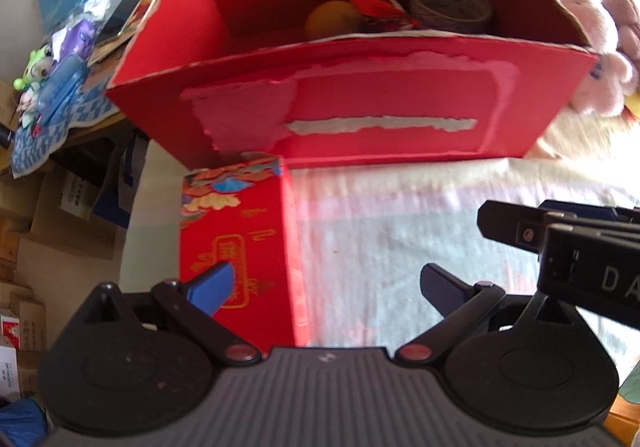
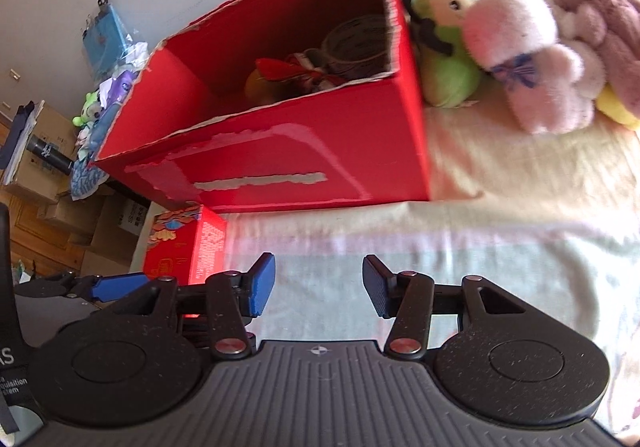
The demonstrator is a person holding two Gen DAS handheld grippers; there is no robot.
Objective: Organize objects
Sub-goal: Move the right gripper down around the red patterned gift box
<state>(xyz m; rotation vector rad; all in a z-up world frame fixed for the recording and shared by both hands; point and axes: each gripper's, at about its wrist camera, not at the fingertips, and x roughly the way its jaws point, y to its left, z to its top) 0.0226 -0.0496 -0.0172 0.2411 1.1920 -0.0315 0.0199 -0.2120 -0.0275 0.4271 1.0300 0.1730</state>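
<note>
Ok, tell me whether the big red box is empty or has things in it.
Not empty. The red box is open on top, and inside lie a tape roll, an orange ball and a red cloth item.

An open red cardboard box (image 1: 352, 103) with torn, peeling edges stands upright on the bed (image 2: 500, 247), holding a roll of tape (image 1: 450, 5), an orange ball (image 1: 332, 19) and a red cloth item (image 1: 376, 7). Just beside its right wall lie a green plush (image 2: 448, 59), a pink plush rabbit (image 2: 520, 47) and a mauve plush (image 2: 600, 11).
</note>
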